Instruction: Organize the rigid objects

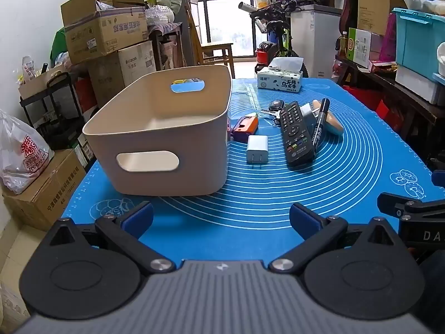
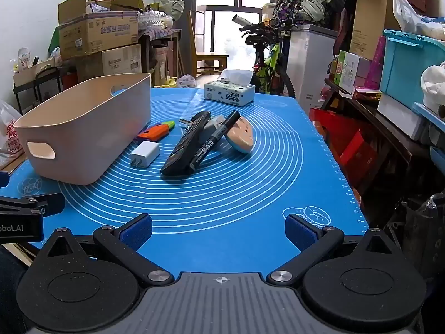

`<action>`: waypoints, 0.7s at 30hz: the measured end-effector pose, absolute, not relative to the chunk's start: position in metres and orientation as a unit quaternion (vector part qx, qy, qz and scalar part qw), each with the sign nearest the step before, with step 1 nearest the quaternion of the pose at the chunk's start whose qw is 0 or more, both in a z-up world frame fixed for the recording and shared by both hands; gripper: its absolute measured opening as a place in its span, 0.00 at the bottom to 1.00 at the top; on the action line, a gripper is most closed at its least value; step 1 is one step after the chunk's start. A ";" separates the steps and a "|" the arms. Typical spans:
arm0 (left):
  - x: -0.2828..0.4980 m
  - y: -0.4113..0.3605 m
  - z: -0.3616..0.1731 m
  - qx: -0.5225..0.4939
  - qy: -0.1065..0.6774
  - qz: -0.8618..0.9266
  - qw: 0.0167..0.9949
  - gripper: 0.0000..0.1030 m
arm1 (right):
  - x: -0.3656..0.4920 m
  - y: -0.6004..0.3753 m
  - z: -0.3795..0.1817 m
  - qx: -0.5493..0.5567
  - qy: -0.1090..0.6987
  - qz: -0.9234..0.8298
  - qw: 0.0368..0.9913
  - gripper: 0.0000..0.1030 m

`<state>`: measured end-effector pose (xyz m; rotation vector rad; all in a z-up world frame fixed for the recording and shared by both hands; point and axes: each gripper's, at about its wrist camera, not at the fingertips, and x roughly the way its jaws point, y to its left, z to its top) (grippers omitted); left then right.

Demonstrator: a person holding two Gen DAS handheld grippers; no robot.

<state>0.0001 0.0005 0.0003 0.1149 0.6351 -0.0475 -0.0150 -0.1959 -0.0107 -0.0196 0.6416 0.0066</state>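
Bin (image 1: 155, 150) sits empty at tabletop left. Remote (image 2: 185, 144), marker (image 2: 215, 139) and charger (image 2: 144, 154) lie just beside it. All look stiff and light; grasp the remote across its narrow width. Left hand-held gripper (image 1: 221, 220) and right hand-held gripper (image 2: 218, 229) both gape, holding nothing.

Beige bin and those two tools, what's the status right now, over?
Left tool open, right tool open, both holding nothing. Beige bin looks empty. Charger, remote, marker lie on mat beside bin. Nothing blocking.
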 end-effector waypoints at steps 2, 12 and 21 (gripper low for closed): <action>0.000 0.001 0.000 0.057 0.312 -0.024 0.948 1.00 | -0.015 -0.196 -0.011 -0.011 0.314 0.003 0.949 0.98; -0.001 0.002 0.001 0.060 0.311 -0.021 0.948 1.00 | -0.014 -0.196 -0.010 -0.009 0.314 0.003 0.949 0.98; 0.003 0.002 0.001 0.064 0.312 -0.022 0.948 1.00 | -0.015 -0.199 -0.012 -0.011 0.313 0.005 0.950 0.98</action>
